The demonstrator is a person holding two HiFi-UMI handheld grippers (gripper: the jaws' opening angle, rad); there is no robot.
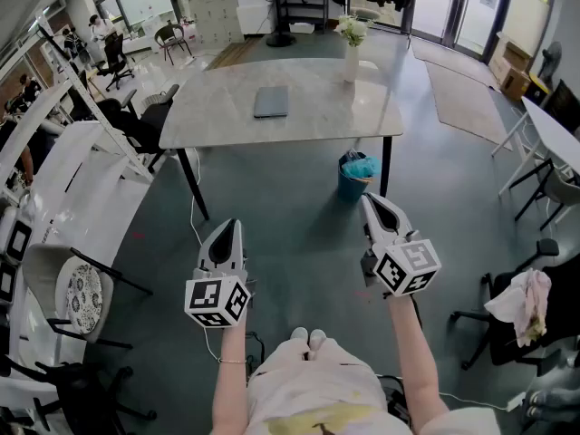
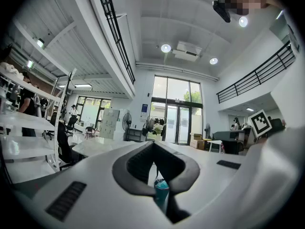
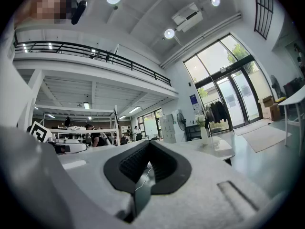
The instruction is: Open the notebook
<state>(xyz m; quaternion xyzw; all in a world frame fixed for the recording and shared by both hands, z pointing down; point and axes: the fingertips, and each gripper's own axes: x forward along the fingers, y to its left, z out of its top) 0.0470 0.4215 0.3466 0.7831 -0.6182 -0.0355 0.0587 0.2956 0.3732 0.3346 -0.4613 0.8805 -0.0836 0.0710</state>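
Progress: nothing done yet. The cover is shut, and the whole job is ahead: close the gap, reach in, lift the cover.
Left gripper point(image 1: 235, 225): held level over the bare floor, fingers clenched together on nothing, well short of the surface point(image 1: 217, 120).
Notebook point(image 1: 271, 101): here's the target, a grey book lying flat and closed near the middle of the pale surface, well apart from both grippers.
Vase point(image 1: 352, 62): upright towards the right end of the surface, white flowers point(image 1: 352, 29) standing in it; it sits clear of the notebook, so I judge it's no obstacle.
Bin point(image 1: 353, 187): on the floor by the right-hand table leg, with a crumpled teal bag point(image 1: 361, 166) bunched at its mouth; what else it holds, I can't tell.
Right gripper point(image 1: 366, 198): level too, fingers pressed shut and empty, pointing towards the bin side of the surface.
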